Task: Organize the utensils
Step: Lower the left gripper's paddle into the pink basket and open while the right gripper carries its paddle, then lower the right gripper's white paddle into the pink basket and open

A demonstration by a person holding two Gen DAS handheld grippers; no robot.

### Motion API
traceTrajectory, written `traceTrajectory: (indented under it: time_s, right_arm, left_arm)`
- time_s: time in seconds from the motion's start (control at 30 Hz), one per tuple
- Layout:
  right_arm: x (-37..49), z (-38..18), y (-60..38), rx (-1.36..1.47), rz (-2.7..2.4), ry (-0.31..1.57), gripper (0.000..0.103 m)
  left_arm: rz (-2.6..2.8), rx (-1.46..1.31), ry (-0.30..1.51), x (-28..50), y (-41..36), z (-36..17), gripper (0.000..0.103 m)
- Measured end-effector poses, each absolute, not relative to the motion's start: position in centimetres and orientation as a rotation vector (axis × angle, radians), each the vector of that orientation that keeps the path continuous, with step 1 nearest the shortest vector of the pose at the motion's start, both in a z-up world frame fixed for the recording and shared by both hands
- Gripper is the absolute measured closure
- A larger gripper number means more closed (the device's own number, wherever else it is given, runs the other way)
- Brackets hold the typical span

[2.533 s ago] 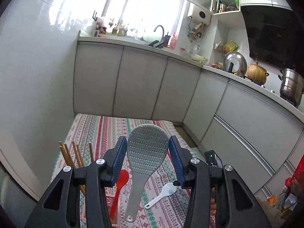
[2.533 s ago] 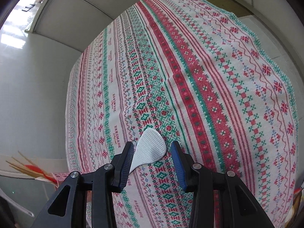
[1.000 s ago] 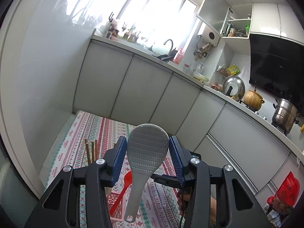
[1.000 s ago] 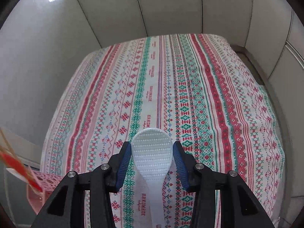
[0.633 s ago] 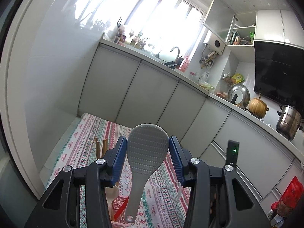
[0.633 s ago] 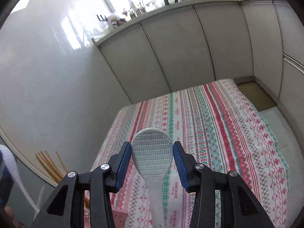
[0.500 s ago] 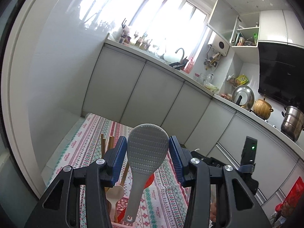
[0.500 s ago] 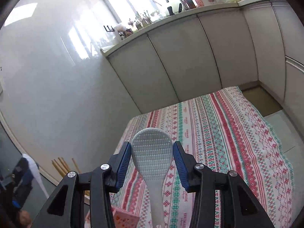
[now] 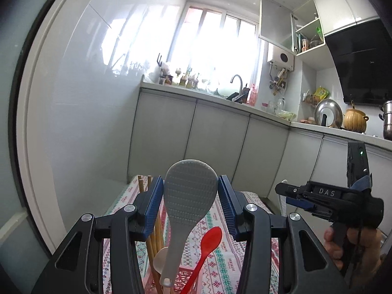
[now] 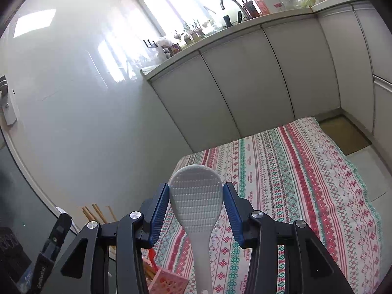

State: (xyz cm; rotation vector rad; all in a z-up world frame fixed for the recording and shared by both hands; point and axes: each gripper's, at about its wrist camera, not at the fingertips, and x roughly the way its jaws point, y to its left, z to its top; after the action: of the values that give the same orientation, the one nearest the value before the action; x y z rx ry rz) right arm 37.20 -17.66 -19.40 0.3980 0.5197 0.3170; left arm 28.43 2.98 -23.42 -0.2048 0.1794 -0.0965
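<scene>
Both grippers are carrying paddles above the pink holder (image 10: 166, 281) at the tablecloth's (image 10: 306, 171) near-left corner. The left gripper (image 9: 191, 205) is clamping a grey rice paddle (image 9: 189, 193), the right gripper (image 10: 196, 210) a white rice paddle (image 10: 196, 196). Judged next: lowering each handle-first into the holder.

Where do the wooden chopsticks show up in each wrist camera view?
Left wrist: wooden chopsticks stand low and left of centre, tips poking up near the table's far edge.
Right wrist: their tips show at lower left, against the wall.
Shared landmark: the sink faucet by the window.
</scene>
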Motion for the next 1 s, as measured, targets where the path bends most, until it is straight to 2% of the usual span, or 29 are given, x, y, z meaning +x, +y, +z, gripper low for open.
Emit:
traceTrajectory:
  time_s: [0.43, 0.47, 0.53, 0.67, 0.9, 1.0]
  right_arm:
    - [37.0, -19.2, -18.7, 0.43, 0.328, 0.516, 0.057]
    - [37.0, -19.2, -18.8, 0.431, 0.327, 0.516, 0.057]
    - [37.0, -19.2, -19.0, 0.432, 0.327, 0.519, 0.057]
    - [36.9, -19.1, -19.1, 0.433, 0.326, 0.514, 0.057]
    - [36.4, -18.7, -18.7, 0.414, 0.325, 0.498, 0.057]
    - [35.9, -18.4, -18.3, 0.414, 0.337, 0.483, 0.057]
  left_arm:
    - [0.031, -0.112, 0.147, 29.2, 0.5, -28.4, 0.054]
    - [0.042, -0.106, 0.158, 29.4, 0.5, -28.6, 0.052]
    - [0.045, -0.098, 0.188, 29.6, 0.5, -28.9, 0.031]
    - [0.041, -0.127, 0.175, 28.8, 1.0, -27.9, 0.025]
    - [0.059, -0.292, 0.174, 26.9, 5.5, -23.1, 0.025]
    - [0.07, -0.347, 0.235, 26.2, 7.5, -21.6, 0.024]
